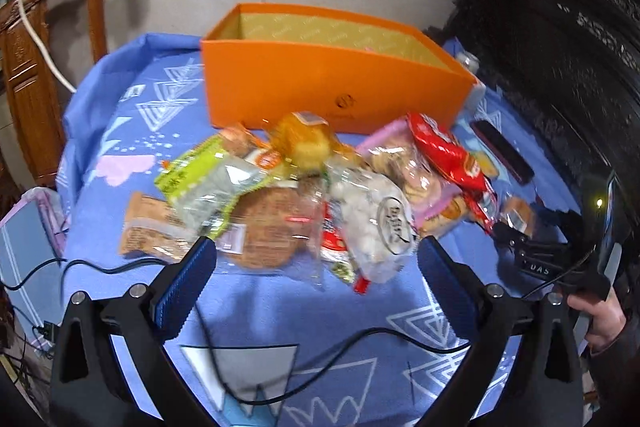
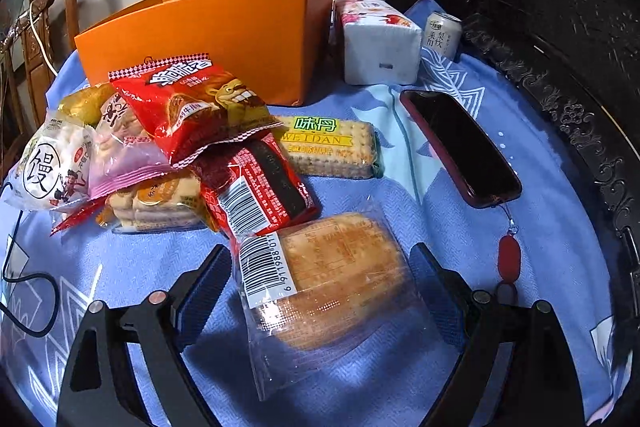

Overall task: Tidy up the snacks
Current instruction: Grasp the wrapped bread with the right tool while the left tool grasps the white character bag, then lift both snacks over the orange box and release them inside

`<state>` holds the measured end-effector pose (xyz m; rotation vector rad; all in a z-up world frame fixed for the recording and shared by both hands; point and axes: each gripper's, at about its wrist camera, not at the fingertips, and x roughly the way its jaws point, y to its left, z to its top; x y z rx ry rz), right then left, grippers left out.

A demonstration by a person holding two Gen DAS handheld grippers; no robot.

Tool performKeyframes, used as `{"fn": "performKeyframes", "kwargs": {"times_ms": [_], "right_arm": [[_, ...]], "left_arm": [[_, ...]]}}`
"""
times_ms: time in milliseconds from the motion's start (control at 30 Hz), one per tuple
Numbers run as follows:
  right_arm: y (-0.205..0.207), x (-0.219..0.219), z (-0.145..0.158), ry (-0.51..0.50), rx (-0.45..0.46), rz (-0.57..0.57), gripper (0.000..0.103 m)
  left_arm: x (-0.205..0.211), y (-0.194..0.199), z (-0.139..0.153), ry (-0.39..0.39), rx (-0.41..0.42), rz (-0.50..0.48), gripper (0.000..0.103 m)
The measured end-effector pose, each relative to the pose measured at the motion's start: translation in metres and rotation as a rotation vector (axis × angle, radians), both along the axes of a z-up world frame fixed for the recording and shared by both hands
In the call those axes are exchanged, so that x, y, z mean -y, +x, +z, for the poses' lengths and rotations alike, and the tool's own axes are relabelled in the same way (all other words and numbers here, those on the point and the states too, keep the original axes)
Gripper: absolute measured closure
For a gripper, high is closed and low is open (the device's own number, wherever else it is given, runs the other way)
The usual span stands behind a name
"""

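An open orange box [image 1: 320,83] stands at the back of the blue-clothed table; it also shows in the right wrist view [image 2: 224,35]. A pile of snack packets lies in front of it: a green packet [image 1: 200,183], a round brown cake [image 1: 272,227], a white bun bag [image 1: 372,223], a red packet [image 1: 444,151]. My left gripper [image 1: 316,259] is open, just short of the pile. My right gripper [image 2: 320,267] is open with a clear-wrapped bread packet [image 2: 336,279] between its fingers, lying on the cloth. A red lion packet [image 2: 188,103] and a Weidan biscuit pack [image 2: 332,147] lie beyond.
A dark phone [image 2: 460,147] with a red charm lies right of the snacks. A tissue pack [image 2: 376,43] and a drink can [image 2: 442,35] stand beside the box. Carved dark furniture [image 2: 560,27] is at the right, a wooden chair [image 1: 36,47] at the left. Black cables [image 1: 280,347] cross the cloth.
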<state>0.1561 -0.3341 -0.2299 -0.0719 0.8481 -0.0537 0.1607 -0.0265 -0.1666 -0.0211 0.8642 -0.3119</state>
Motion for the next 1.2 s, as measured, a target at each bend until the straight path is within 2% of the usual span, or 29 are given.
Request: {"fn": "performKeyframes", "kwargs": {"times_ms": [100, 267, 367, 433, 500, 567, 600, 933, 1033, 1200], "right_arm": [[-0.003, 0.002, 0.001, 0.018, -0.001, -0.009, 0.02], [-0.009, -0.002, 0.0, -0.011, 0.008, 0.017, 0.025], [-0.017, -0.003, 0.0, -0.013, 0.025, 0.026, 0.027], [-0.022, -0.003, 0.0, -0.005, 0.032, 0.029, 0.028], [-0.025, -0.003, 0.001, 0.018, 0.034, 0.033, 0.028], [-0.029, -0.004, 0.002, 0.035, 0.039, 0.039, 0.029], [-0.032, -0.005, 0.003, 0.048, 0.041, 0.041, 0.029], [-0.056, -0.02, 0.016, 0.098, 0.087, 0.062, 0.029], [-0.064, -0.022, 0.027, 0.105, 0.119, 0.049, 0.03], [-0.073, -0.029, 0.045, 0.102, 0.163, 0.042, 0.03]], "left_arm": [[0.019, 0.01, -0.014, 0.017, -0.025, -0.038, 0.004], [0.047, 0.031, -0.039, 0.061, -0.069, -0.071, 0.004], [0.058, 0.036, -0.045, 0.11, -0.022, -0.064, 0.004], [0.062, 0.038, -0.045, 0.115, -0.003, -0.063, 0.005], [0.064, 0.038, -0.044, 0.131, 0.009, -0.056, 0.015], [0.069, 0.035, -0.043, 0.149, 0.032, -0.064, 0.04], [0.071, 0.034, -0.043, 0.135, 0.023, -0.082, 0.047], [0.07, 0.019, -0.047, 0.108, 0.007, -0.083, 0.048], [0.062, 0.013, -0.041, 0.049, -0.002, -0.078, 0.054], [0.049, 0.001, -0.025, -0.004, 0.031, -0.101, 0.055]]}}
